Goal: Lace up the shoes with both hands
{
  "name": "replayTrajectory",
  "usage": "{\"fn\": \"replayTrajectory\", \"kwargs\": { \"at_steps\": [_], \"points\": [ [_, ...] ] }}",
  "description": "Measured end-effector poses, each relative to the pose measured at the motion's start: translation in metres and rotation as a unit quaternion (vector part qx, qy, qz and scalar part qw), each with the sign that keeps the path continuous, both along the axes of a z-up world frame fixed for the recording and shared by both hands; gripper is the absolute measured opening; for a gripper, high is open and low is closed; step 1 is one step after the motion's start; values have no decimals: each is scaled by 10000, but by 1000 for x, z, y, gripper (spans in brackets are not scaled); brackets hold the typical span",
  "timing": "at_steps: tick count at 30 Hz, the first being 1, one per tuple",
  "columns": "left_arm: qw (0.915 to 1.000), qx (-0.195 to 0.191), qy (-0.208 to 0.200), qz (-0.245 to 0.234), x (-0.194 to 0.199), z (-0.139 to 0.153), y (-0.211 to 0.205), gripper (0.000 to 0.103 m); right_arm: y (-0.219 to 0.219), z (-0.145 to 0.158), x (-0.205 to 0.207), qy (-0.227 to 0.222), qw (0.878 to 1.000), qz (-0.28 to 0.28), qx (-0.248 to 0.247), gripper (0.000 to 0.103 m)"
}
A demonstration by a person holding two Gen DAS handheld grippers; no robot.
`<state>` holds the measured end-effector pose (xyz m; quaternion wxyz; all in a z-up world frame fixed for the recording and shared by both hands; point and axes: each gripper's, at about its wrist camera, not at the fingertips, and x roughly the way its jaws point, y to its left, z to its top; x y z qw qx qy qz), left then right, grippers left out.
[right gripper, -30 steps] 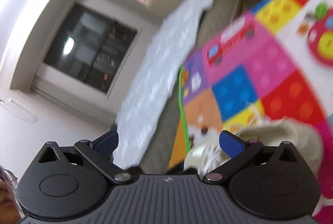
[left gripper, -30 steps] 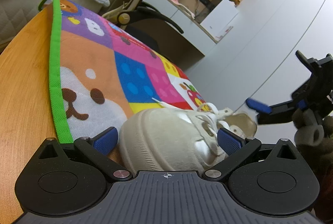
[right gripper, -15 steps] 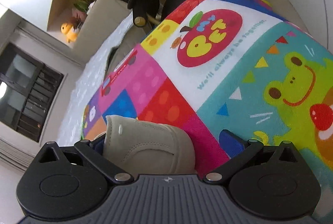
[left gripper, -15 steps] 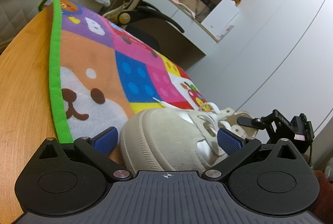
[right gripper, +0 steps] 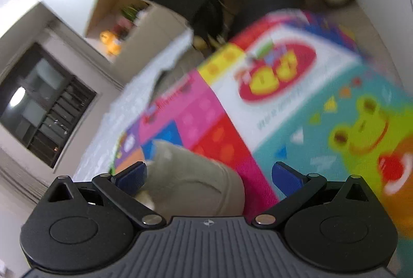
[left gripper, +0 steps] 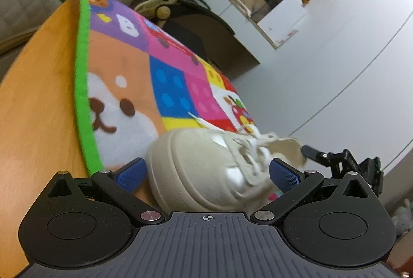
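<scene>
Shoe (left gripper: pixel 196 169) tilted, right tongs (right gripper: pixel 209 176) swung blurrily

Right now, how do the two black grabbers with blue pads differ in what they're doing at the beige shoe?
The left gripper straddles the beige suede shoe at its toe, laces in view; the right gripper faces its heel. The left view is sharp, the right blurred. Both stand open, gripping nothing.
</scene>
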<state>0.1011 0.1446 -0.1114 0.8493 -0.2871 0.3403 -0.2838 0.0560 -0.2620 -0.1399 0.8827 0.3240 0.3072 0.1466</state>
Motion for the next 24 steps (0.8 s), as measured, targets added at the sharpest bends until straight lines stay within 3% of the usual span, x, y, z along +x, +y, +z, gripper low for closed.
{"fn": "replayTrajectory", "kwargs": {
  "at_steps": [4, 9, 11, 13, 19, 22, 24],
  "points": [
    [9983, -43, 580, 85, -4, 5, -3, 103, -12, 12, -2, -319, 9989, 278, 207, 103],
    [9960, 242, 801, 303, 13, 2, -18, 103, -2, -13, 25, 25, 9958, 559, 722, 103],
    [9941, 34, 1014, 390, 21, -5, -19, 103, 8, -27, 35, 213, 9937, 661, 877, 103],
    [9929, -44, 1113, 428, 28, -9, -22, 103, 17, -33, 36, 204, 9958, 610, 659, 103],
    [9967, 155, 748, 281, 57, 7, -36, 103, 24, -26, 15, 303, 9984, 397, 269, 103],
    [9988, 481, 46, -85, 89, 32, -55, 103, 23, -18, -2, 363, 9984, 337, 285, 103],
    [9964, 629, -467, -309, 128, 50, -70, 103, 24, -13, -10, 423, 9957, 568, 599, 103]
  ]
}}
